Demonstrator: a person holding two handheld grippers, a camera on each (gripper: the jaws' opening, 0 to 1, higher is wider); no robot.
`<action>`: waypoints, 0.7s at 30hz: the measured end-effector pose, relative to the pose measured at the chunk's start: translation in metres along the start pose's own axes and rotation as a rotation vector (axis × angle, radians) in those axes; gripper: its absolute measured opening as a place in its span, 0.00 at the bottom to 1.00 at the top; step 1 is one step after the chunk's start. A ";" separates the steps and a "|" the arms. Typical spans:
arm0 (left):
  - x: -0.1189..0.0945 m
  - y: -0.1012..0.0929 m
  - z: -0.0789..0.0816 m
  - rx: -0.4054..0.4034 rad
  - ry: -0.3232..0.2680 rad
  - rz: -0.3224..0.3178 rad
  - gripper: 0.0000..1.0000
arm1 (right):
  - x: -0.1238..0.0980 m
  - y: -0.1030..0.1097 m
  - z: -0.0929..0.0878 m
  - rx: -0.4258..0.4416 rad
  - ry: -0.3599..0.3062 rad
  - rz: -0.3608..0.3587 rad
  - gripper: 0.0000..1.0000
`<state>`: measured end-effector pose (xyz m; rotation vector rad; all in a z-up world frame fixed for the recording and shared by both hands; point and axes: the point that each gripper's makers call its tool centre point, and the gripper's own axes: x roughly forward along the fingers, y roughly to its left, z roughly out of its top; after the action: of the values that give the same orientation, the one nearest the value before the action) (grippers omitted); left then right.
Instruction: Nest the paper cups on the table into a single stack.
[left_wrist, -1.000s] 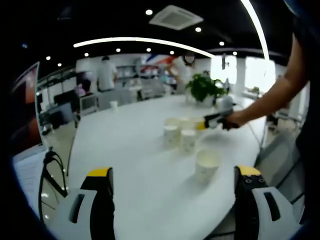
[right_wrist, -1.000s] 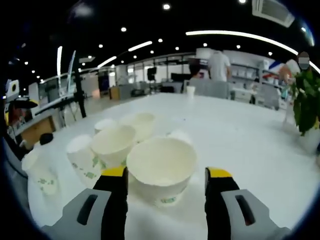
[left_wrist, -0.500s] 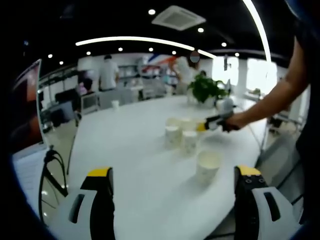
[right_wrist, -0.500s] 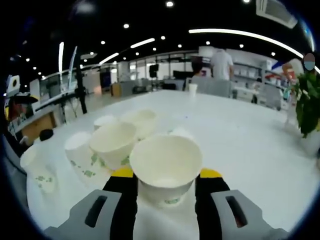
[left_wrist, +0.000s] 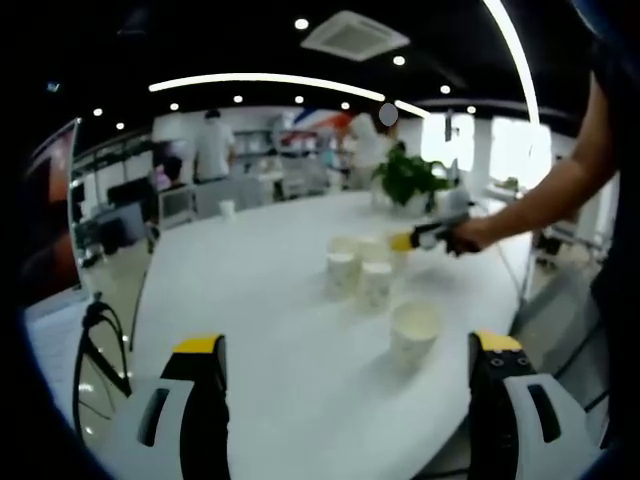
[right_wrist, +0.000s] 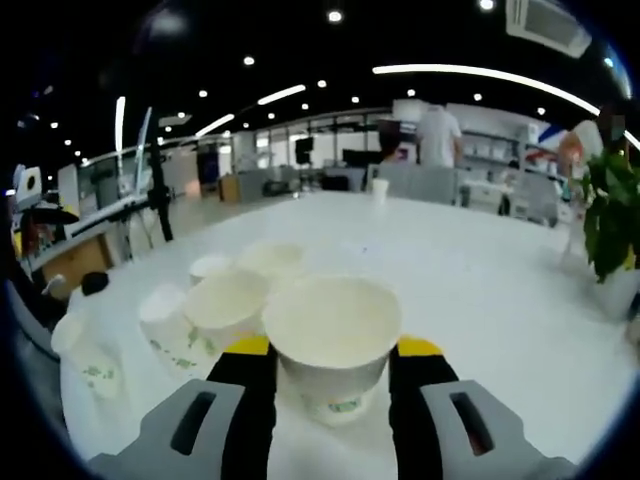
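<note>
— White paper everywhere; where's the left tool?
— Its jaws stand apart over the bench, nearest a lone cup.
— And right of that cup?
— The right tool is clamped on a paper cup, just beside the cluster of cups.

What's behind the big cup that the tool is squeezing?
Behind the held cup in the right tool stand more paper cups on the white table. The held cup covers part of them, so their number is unclear.
</note>
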<state>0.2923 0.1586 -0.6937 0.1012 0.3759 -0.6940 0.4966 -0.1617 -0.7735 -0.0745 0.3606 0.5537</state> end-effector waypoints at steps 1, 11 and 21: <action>0.000 0.000 -0.001 0.001 0.003 -0.001 1.00 | -0.001 -0.001 0.002 -0.007 -0.003 -0.003 0.41; 0.002 -0.003 -0.001 0.009 0.009 -0.012 1.00 | -0.004 -0.011 0.027 -0.014 -0.038 -0.011 0.40; 0.004 -0.002 -0.002 0.017 0.005 -0.003 1.00 | -0.007 -0.014 0.038 -0.022 -0.043 -0.010 0.40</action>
<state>0.2929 0.1552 -0.6974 0.1187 0.3750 -0.7005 0.5107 -0.1708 -0.7355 -0.0860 0.3123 0.5485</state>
